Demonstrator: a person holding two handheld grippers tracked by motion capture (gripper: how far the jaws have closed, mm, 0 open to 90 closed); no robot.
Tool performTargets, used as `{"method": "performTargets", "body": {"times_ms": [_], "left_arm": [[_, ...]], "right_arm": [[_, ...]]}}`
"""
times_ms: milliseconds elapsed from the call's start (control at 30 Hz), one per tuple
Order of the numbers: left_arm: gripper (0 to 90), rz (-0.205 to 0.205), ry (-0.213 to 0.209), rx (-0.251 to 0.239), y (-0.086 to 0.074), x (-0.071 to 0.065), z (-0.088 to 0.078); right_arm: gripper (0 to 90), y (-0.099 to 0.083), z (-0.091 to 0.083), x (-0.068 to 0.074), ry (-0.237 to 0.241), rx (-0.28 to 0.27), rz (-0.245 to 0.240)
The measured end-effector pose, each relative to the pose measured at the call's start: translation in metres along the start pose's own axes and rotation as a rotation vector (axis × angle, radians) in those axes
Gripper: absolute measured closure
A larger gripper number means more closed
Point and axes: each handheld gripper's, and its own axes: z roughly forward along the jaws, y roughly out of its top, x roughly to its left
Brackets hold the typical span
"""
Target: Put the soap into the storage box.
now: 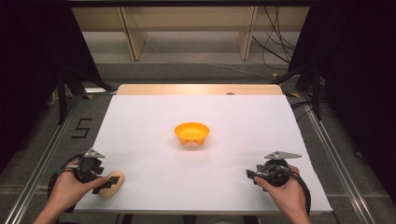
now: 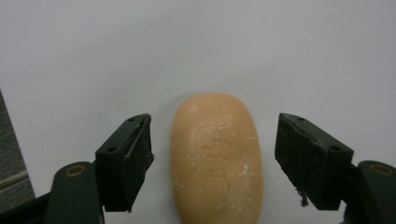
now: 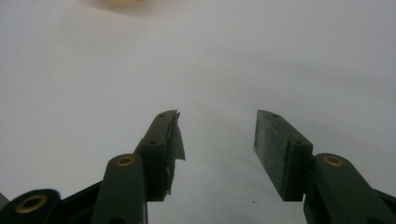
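The table (image 1: 154,116) carries a plain white cover over pale wood, the bowl (image 1: 191,133) is bright orange, the oval soap bar (image 2: 217,158) is peach-tan with whitish scuffs and a faint embossed mark, and both grippers' jaws are black with brass-coloured rivets.

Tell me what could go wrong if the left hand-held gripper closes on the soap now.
The smooth oval tan soap bar lies between the open left hand-held gripper, untouched; its rounded sides might slip forward out of the flat pads. It lies near the white table sheet's front edge, so it could slide off.
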Motion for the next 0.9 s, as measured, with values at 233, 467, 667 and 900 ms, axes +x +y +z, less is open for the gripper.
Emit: {"method": "performTargets", "body": {"times_ms": [233,467,667,900], "left_arm": [[26.5,-0.020,0.008,0.081,0.010,-0.002,0.004],[25.2,-0.028,0.013,0.152,0.019,0.000,0.009],[24.7,-0.043,0.013,0.177,0.023,-0.001,0.011],[24.4,-0.015,0.016,0.234,0.025,-0.004,0.018]], "right_arm": [[49.9,-0.001,-0.001,0.000,-0.008,-0.002,-0.014],[49.6,0.000,-0.001,0.001,-0.003,0.012,0.014],[49.3,0.000,0.000,-0.001,0.006,0.006,0.003],[48.6,0.000,0.001,0.000,0.009,0.022,-0.010]]}}
